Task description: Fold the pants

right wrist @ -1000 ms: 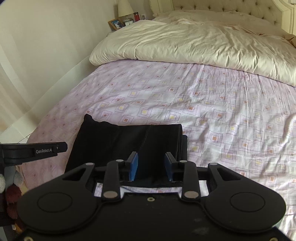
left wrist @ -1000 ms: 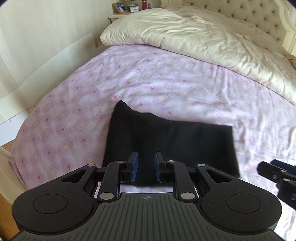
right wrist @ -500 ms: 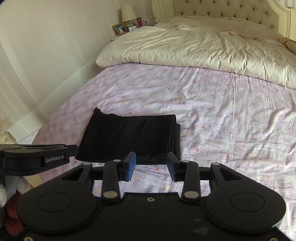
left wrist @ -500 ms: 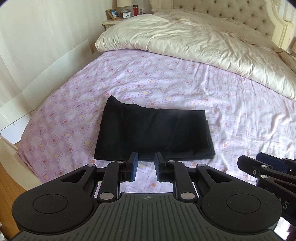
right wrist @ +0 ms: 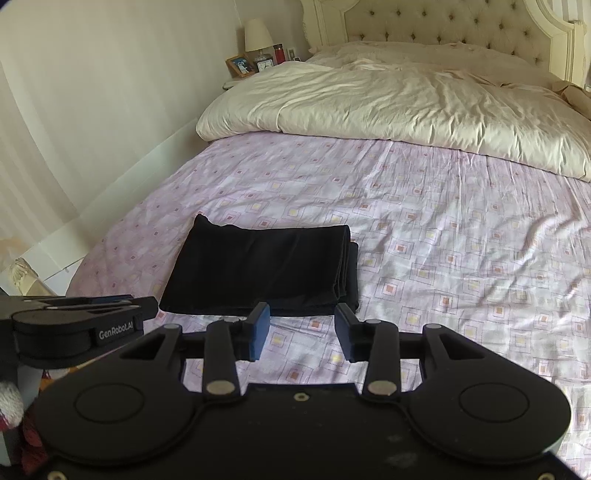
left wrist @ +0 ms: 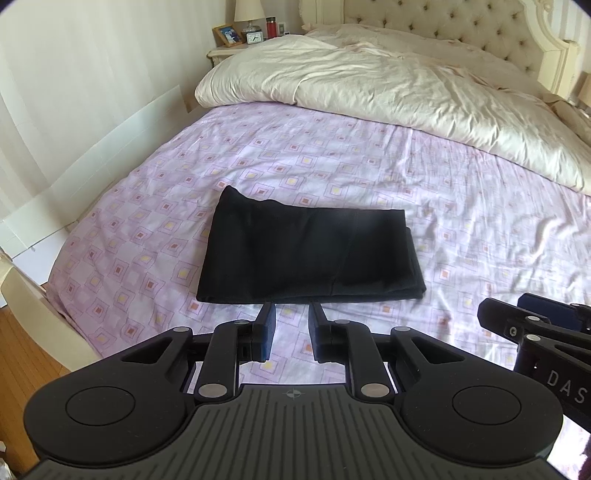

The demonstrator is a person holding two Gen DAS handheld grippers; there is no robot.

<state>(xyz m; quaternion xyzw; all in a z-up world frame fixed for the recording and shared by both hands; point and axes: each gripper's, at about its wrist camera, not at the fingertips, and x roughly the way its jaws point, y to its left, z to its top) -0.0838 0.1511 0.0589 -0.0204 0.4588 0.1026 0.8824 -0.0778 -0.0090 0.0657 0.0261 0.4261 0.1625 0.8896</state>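
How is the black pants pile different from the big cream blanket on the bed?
The pants are black; the blanket is cream. The pants are folded into a flat, neat rectangle, while the blanket lies rumpled and puffy. The pants are much smaller than the blanket. The pants sit near the foot of the bed, the blanket up by the headboard. Both are cloth and rest on the pink patterned sheet.

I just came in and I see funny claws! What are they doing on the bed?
A person holds a gripper in each hand and is folding pants. The black pants lie folded in a neat rectangle on the purple patterned sheet. The left gripper and the right gripper are both open, holding nothing, a little way short of the pants. The folding looks done.
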